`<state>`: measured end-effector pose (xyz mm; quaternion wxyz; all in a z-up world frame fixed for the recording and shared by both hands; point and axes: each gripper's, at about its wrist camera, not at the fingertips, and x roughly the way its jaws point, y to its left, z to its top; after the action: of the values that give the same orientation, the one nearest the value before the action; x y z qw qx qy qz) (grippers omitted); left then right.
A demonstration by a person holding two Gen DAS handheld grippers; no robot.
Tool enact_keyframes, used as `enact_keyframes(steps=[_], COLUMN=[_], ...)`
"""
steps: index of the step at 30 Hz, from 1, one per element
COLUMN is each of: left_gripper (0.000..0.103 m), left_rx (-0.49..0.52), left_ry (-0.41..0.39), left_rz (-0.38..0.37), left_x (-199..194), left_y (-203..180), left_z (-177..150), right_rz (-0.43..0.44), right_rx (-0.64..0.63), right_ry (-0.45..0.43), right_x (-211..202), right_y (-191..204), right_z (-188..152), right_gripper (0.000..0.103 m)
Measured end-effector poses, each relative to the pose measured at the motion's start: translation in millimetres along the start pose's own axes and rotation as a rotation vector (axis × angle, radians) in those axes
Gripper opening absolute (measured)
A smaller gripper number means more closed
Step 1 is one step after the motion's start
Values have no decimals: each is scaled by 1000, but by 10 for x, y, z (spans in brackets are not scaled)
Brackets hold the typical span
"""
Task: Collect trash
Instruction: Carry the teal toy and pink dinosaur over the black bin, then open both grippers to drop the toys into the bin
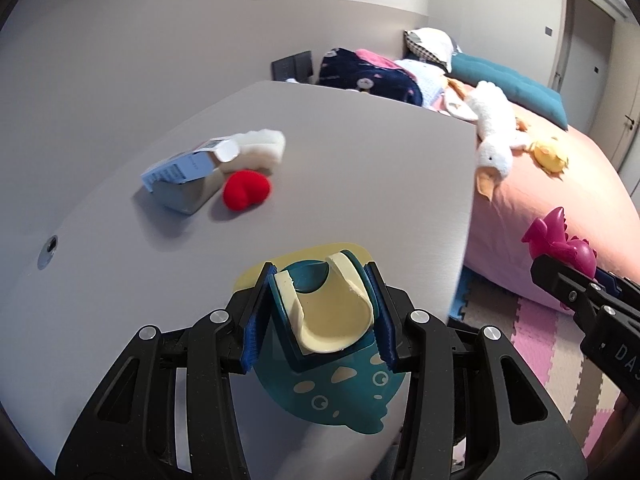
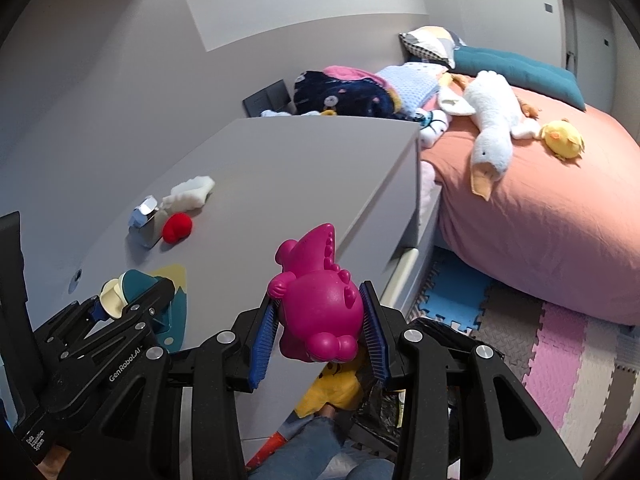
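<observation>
Magenta plastic dinosaur toy (image 2: 316, 300), glossy, spiked back | clamped in right hand-held gripper (image 2: 320, 332) beyond counter (image 2: 280, 184) edge | left hand-held gripper (image 1: 320, 312) clamped on teal-and-cream toy (image 1: 328, 320) over counter

my right tool (image 2: 320, 320) pinches a glossy smooth plastic dinosaur (image 2: 316, 300); the table (image 1: 340, 168) looks matt, the red pompom (image 1: 246, 190) fuzzy.

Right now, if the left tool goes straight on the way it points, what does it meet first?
Probably the red pom-pom beside the small blue box on the grey table. The left tool, shut on the teal dustpan, points there, but depth is unclear.
</observation>
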<state>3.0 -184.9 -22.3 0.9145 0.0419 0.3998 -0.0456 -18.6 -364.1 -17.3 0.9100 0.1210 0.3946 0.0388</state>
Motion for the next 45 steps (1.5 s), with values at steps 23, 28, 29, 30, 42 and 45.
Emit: enact_keyframes(steps=[23, 28, 29, 30, 42, 45], left_gripper=[44, 44, 44, 44, 97, 97], left_rx=[174, 202, 209, 225, 326, 318], left_ry=[15, 36, 41, 54, 52, 51], left_rz=[-147, -196, -203, -221, -248, -232], left_x=[-51, 2, 13, 40, 86, 82], left_y=[-979, -1157, -1183, -1232, -1511, -1462], left_z=[19, 7, 2, -4, -78, -94], right_rz=[-138, -170, -178, -183, -279, -267], right_rx=[150, 188, 197, 206, 321, 324], right_ry=[-56, -61, -59, -57, -66, -63], right_x=[-442, -506, -514, -514, -573, -562], right_y=[-879, -1100, -1150, -1184, -1609, -1617], right_z=[-86, -111, -119, -121, -207, -223], right_gripper=[42, 42, 42, 42, 77, 77])
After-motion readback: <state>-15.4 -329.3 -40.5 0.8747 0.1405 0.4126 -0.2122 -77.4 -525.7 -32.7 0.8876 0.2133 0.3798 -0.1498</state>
